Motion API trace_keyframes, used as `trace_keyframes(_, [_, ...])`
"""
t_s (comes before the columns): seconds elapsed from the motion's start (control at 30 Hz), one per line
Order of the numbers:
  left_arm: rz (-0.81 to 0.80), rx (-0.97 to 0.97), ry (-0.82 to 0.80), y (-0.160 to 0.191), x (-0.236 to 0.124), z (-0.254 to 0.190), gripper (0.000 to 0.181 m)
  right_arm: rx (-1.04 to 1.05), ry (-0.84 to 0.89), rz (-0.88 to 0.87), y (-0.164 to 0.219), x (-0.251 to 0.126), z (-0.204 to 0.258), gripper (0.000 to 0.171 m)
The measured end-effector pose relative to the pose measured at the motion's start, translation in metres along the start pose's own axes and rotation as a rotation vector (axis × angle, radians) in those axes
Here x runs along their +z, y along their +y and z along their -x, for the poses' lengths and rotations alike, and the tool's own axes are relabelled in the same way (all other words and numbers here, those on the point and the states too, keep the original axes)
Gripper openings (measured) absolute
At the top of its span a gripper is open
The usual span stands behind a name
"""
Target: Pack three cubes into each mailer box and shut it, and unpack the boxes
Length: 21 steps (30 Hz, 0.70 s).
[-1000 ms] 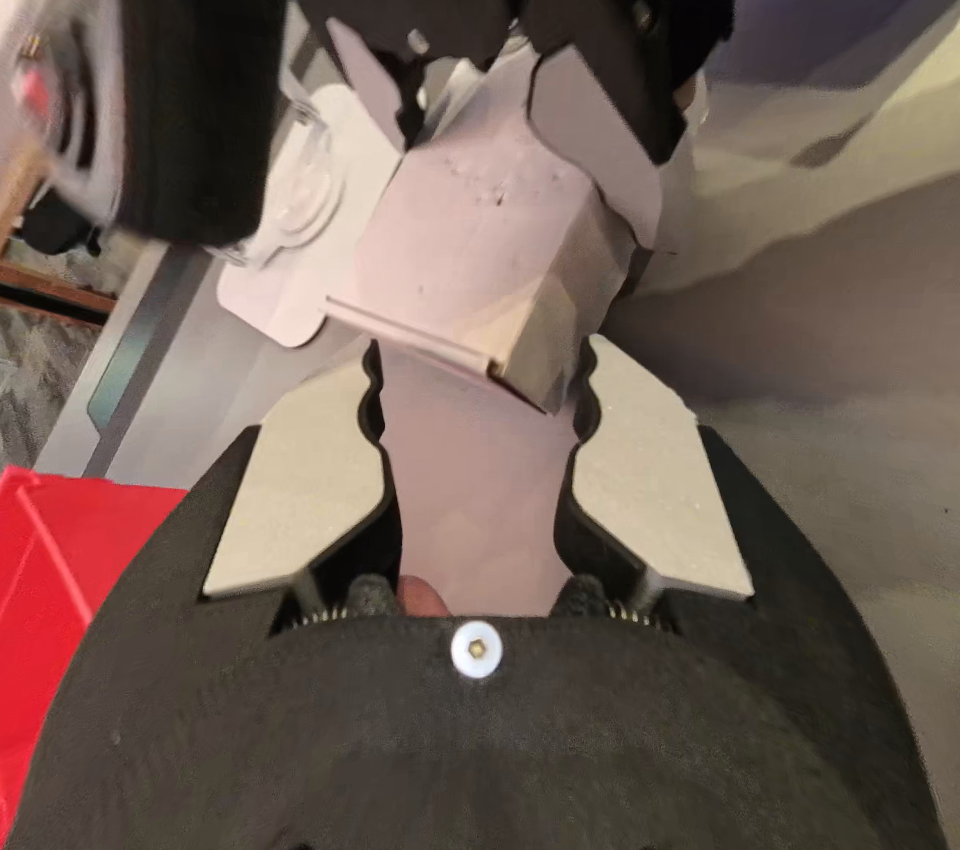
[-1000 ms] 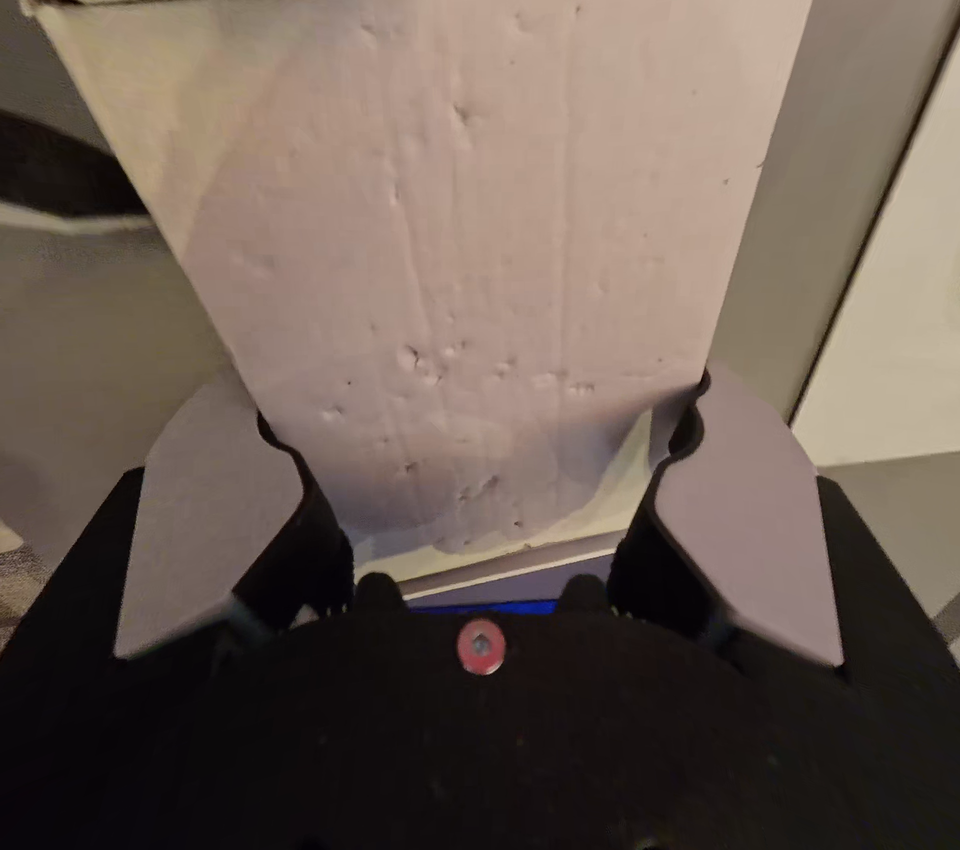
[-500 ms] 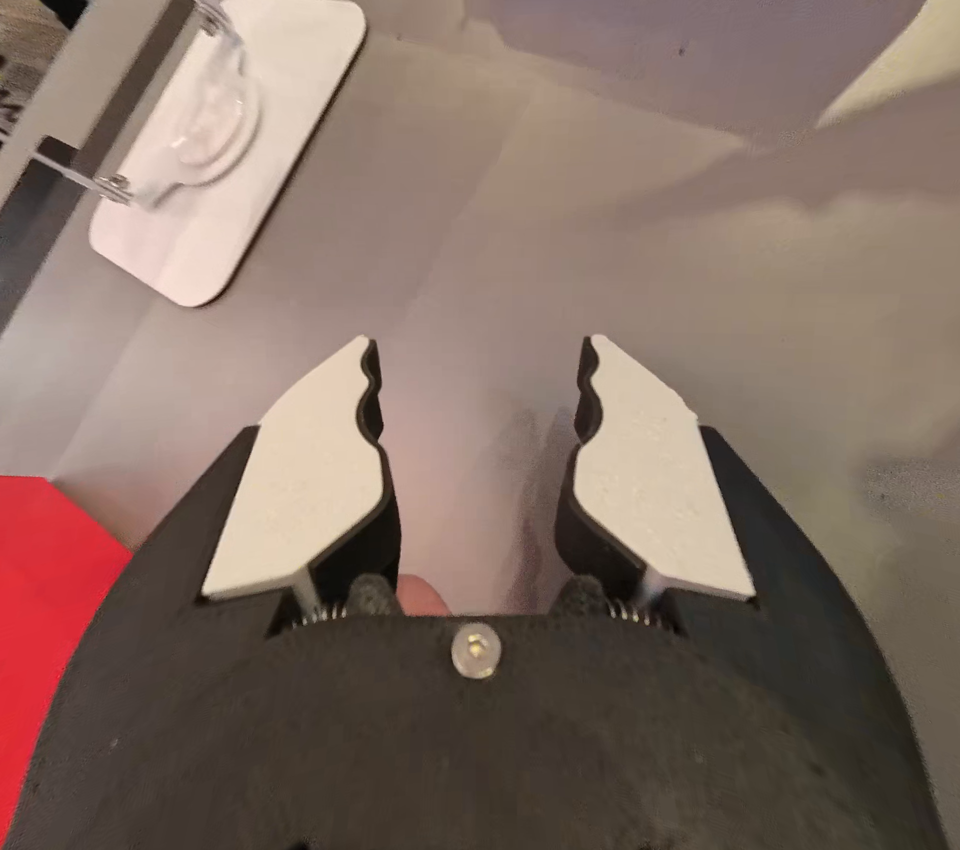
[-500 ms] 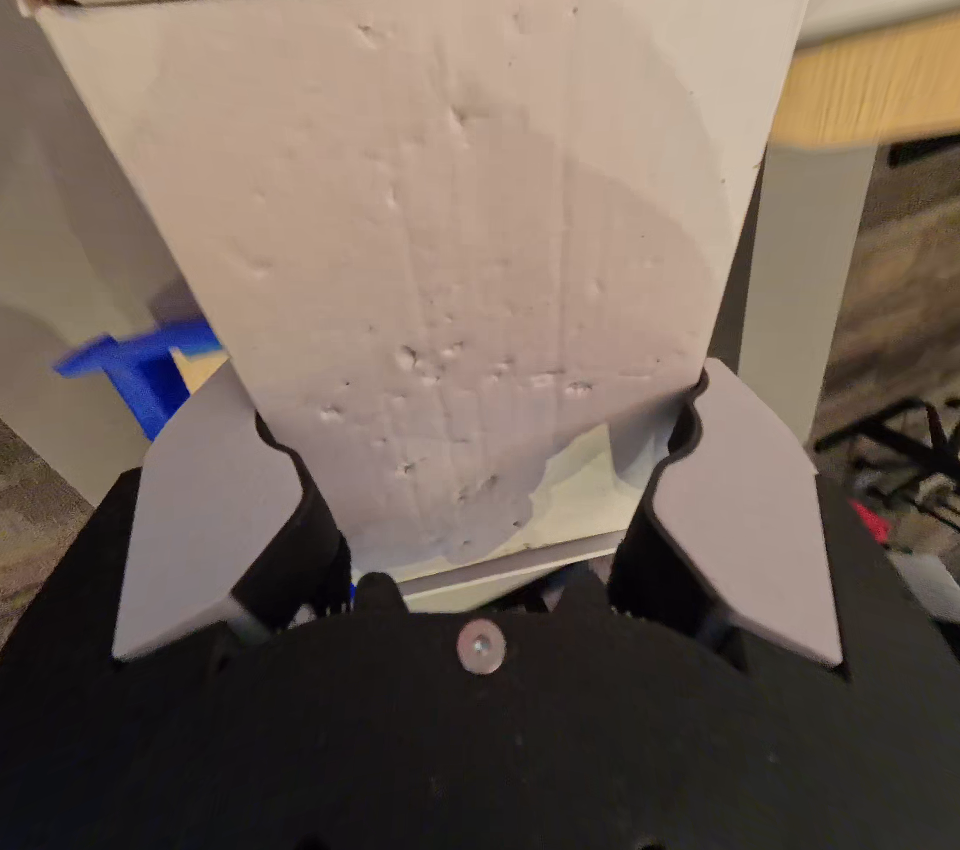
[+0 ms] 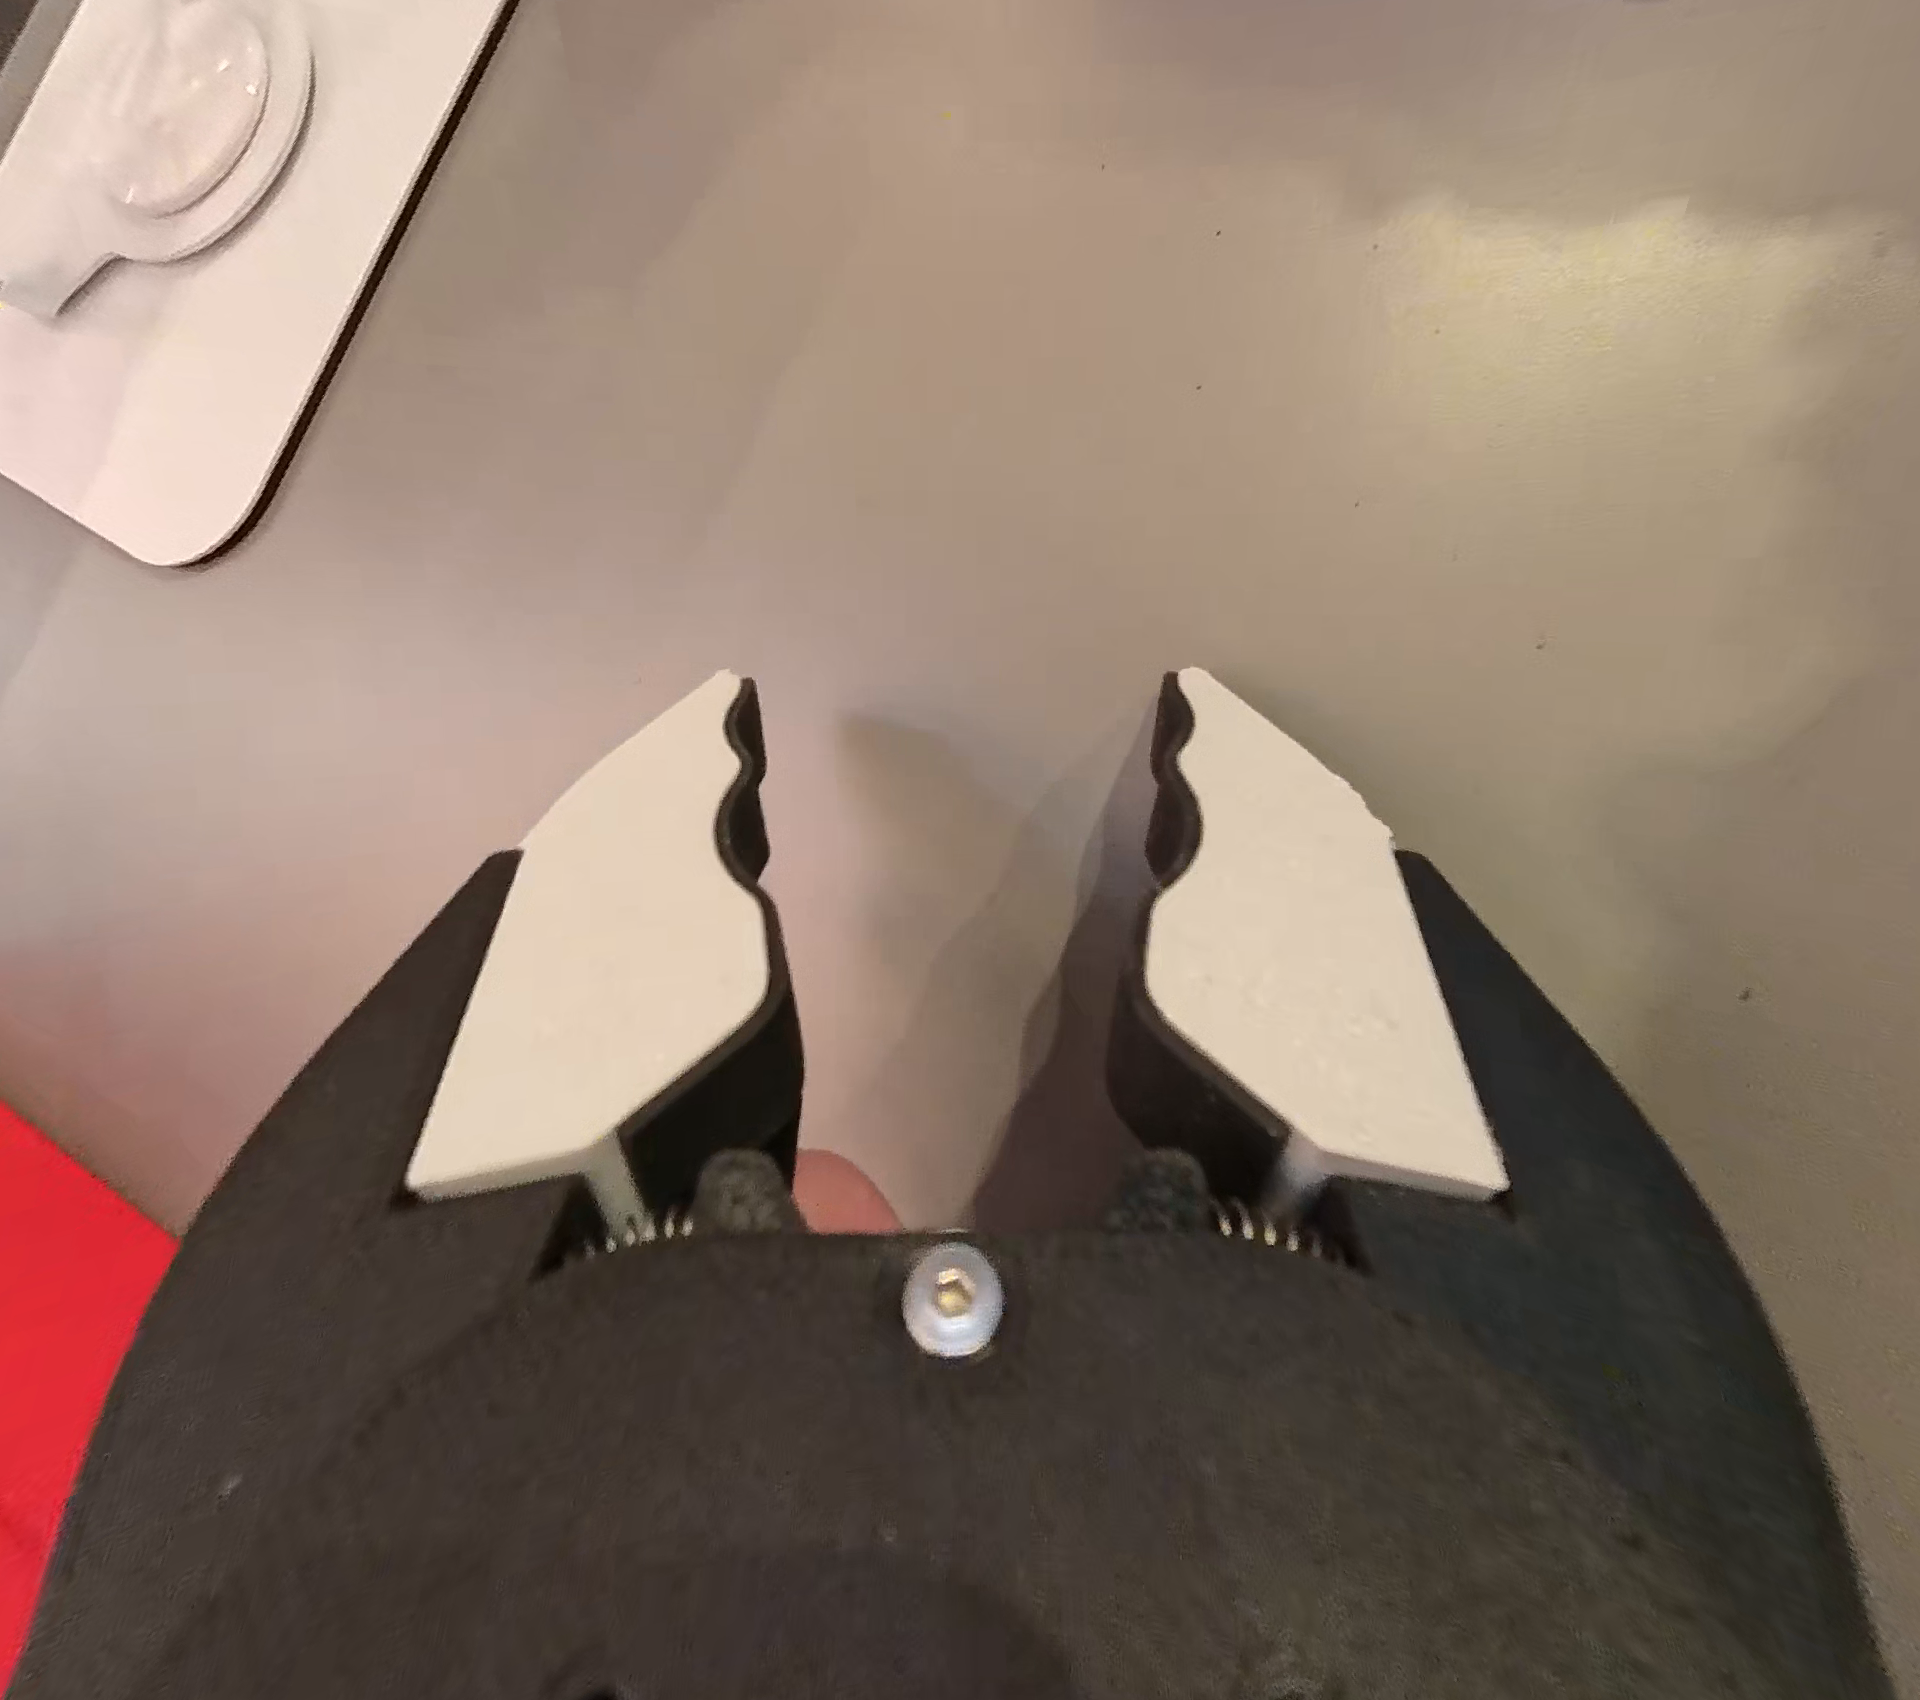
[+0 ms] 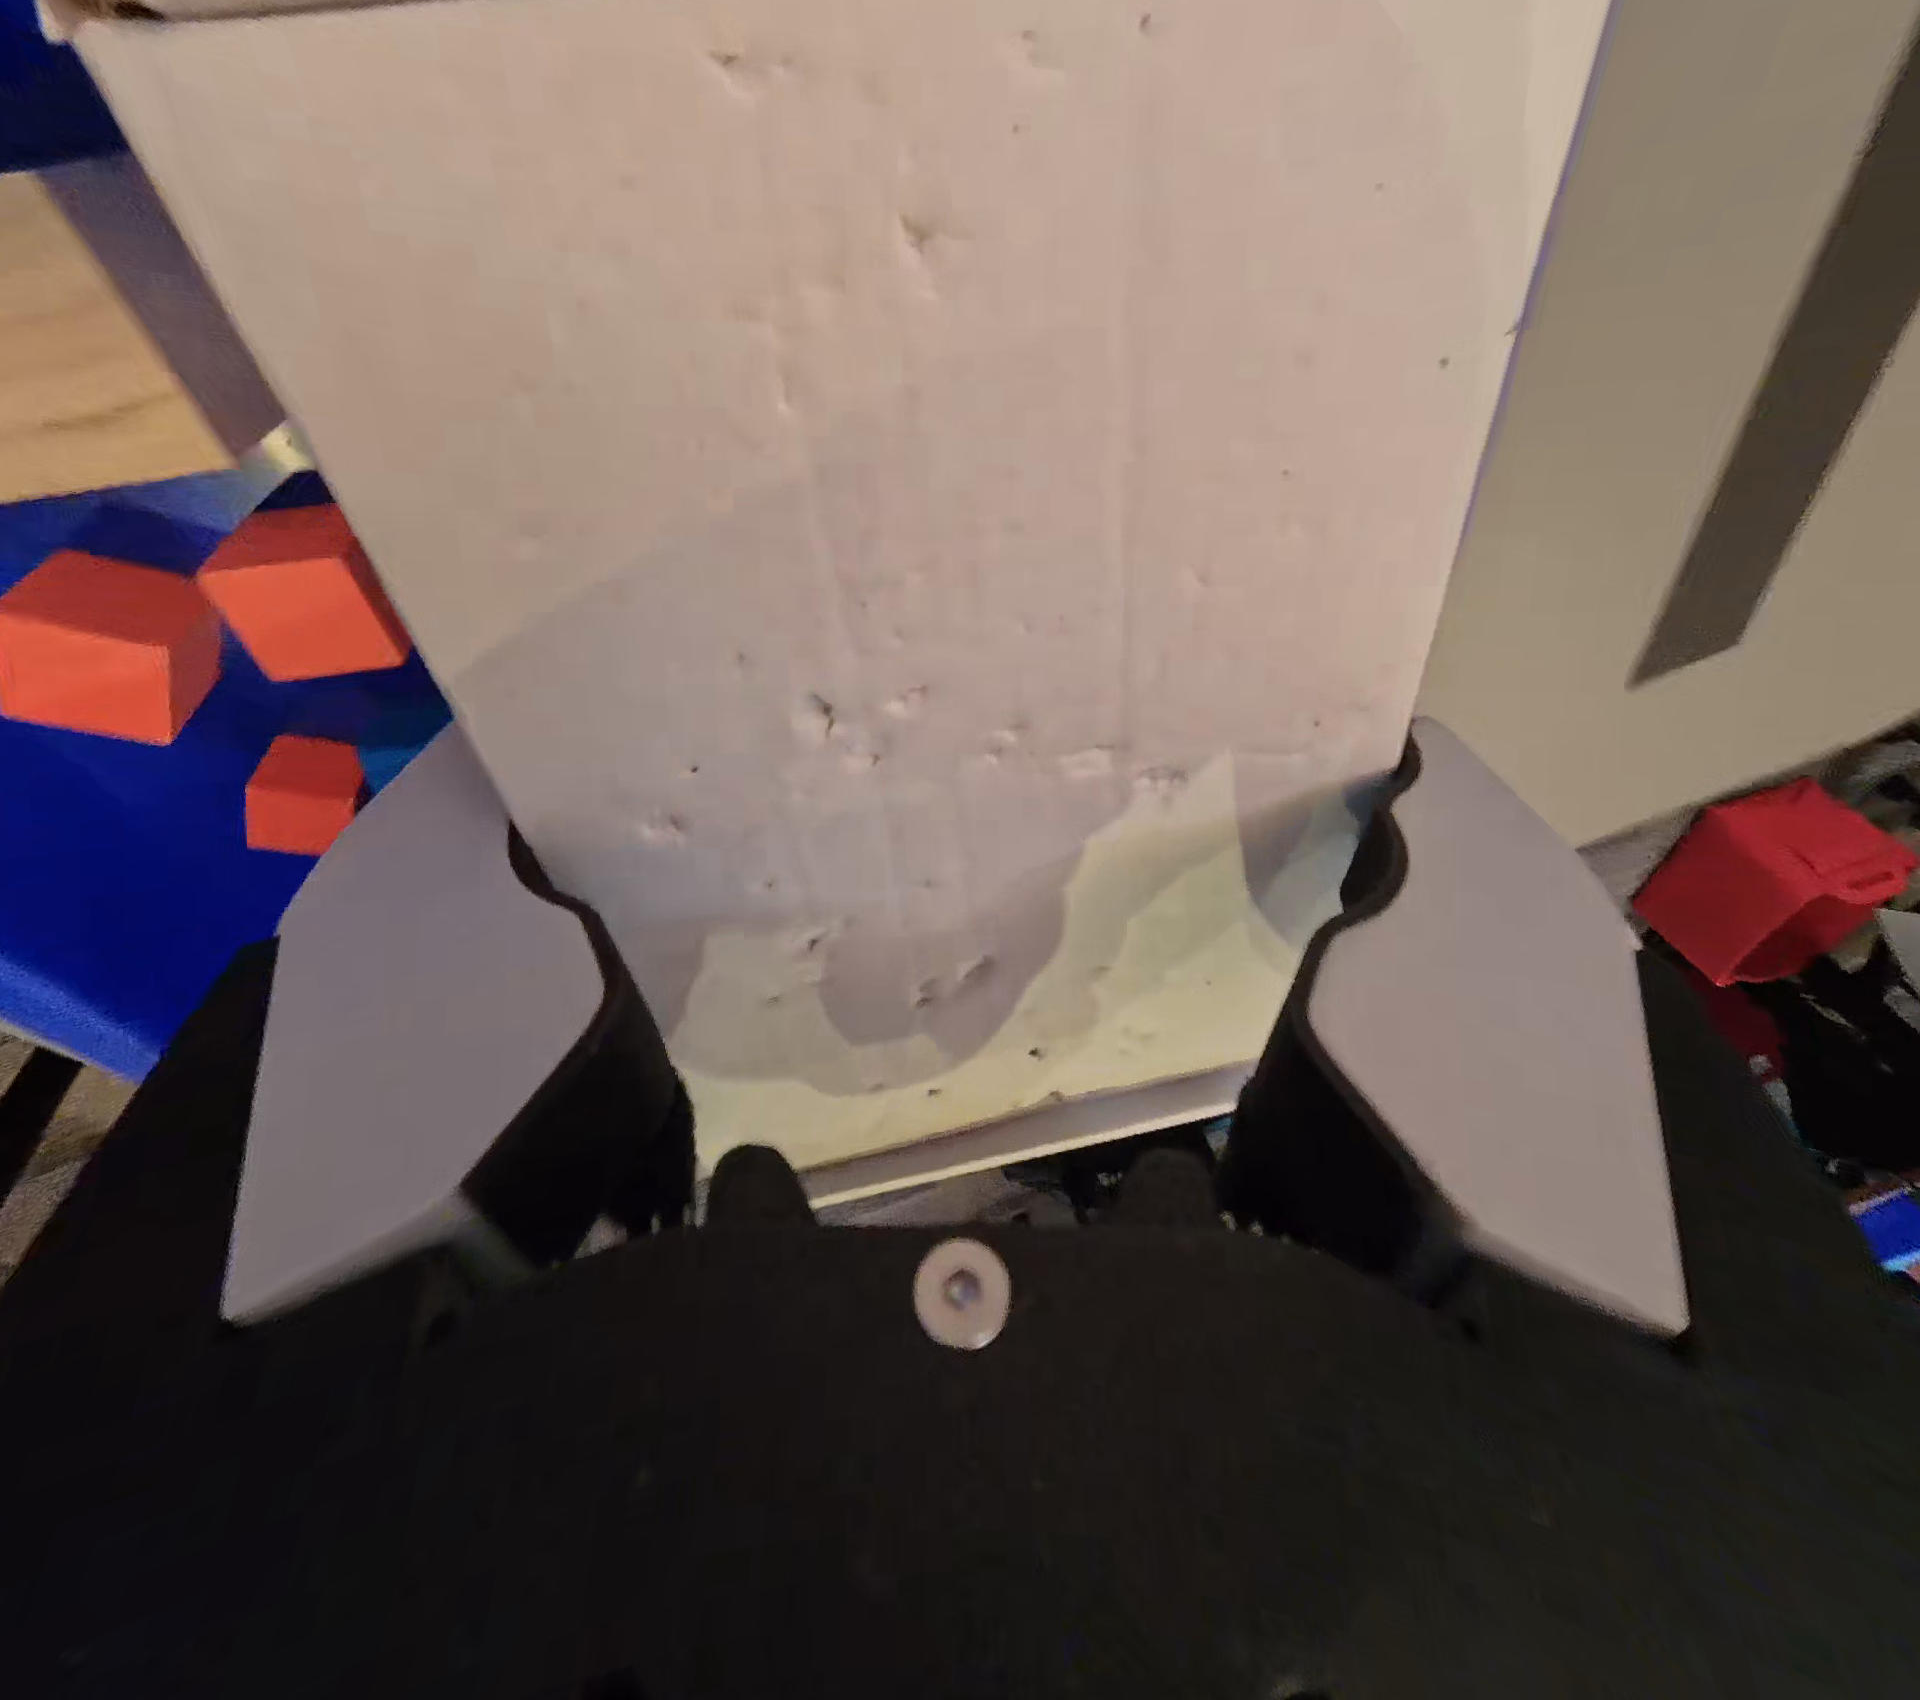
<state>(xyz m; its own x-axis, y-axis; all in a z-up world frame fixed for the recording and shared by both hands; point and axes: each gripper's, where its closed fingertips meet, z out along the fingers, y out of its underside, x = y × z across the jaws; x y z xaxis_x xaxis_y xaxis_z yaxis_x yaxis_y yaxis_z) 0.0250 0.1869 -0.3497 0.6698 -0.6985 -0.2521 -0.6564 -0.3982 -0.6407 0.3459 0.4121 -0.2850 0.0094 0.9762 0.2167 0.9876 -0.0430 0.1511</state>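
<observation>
Blue bin (image 6: 94, 944) holding red cubes (image 6: 104, 648), closed mailer box (image 6: 883, 403) gripped

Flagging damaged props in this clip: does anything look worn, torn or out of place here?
Yes. The white mailer box held by the right gripper is pocked with small dents, and its surface layer looks peeled near the lower edge. Nothing else stands out.

The left claw (image 5: 961, 694) hangs over the bare grey surface (image 5: 1039, 320) with its jaws apart and nothing between them. A white rounded board (image 5: 343, 123) carrying a clear suction mount (image 5: 192, 92) lies far left; something red (image 5: 73, 1287) shows at the lower left edge
</observation>
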Motion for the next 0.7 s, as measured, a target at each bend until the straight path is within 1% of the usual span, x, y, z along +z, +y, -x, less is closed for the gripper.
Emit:
trace_keyframes(0.03, [-0.001,-0.001,0.000,0.000,0.000,0.000,0.072,0.004,-0.028,0.014,0.000,0.008,0.003,0.143])
trace_keyframes(0.1, [-0.001,0.004,-0.008,0.000,-0.001,0.000,0.074,0.007,-0.041,0.058,0.004,0.014,0.006,0.147])
trace_keyframes(0.17, [-0.015,0.006,-0.015,-0.004,-0.005,0.001,0.077,0.031,-0.030,0.041,0.007,0.003,0.004,0.148])
trace_keyframes(0.23, [-0.036,-0.007,-0.025,-0.010,-0.011,0.005,0.079,0.065,0.013,0.001,0.009,-0.017,0.001,0.148])
trace_keyframes(0.3, [-0.082,-0.050,-0.023,-0.019,-0.018,0.008,0.083,0.108,0.049,-0.112,0.000,-0.046,0.007,0.147])
trace_keyframes(0.37, [-0.111,-0.126,-0.028,-0.024,-0.026,0.013,0.096,0.117,0.063,-0.232,-0.017,-0.076,0.025,0.146])
trace_keyframes(0.4, [-0.122,-0.157,-0.008,-0.025,-0.030,0.011,0.098,0.129,0.088,-0.272,-0.024,-0.090,0.034,0.143])
trace_keyframes(0.43, [-0.137,-0.189,0.010,-0.027,-0.034,0.010,0.101,0.145,0.106,-0.302,-0.031,-0.103,0.045,0.136])
trace_keyframes(0.5, [-0.149,-0.245,0.061,-0.028,-0.040,0.006,0.109,0.132,0.100,-0.378,-0.054,-0.122,0.078,0.135])
trace_keyframes(0.53, [-0.141,-0.273,0.080,-0.026,-0.042,0.004,0.115,0.126,0.107,-0.417,-0.066,-0.129,0.093,0.135])
trace_keyframes(0.6, [-0.149,-0.290,0.101,-0.025,-0.049,0.001,0.117,0.120,0.093,-0.501,-0.095,-0.139,0.127,0.141])
trace_keyframes(0.7, [-0.124,-0.266,0.076,-0.020,-0.052,-0.005,0.118,0.113,0.056,-0.609,-0.148,-0.141,0.179,0.137])
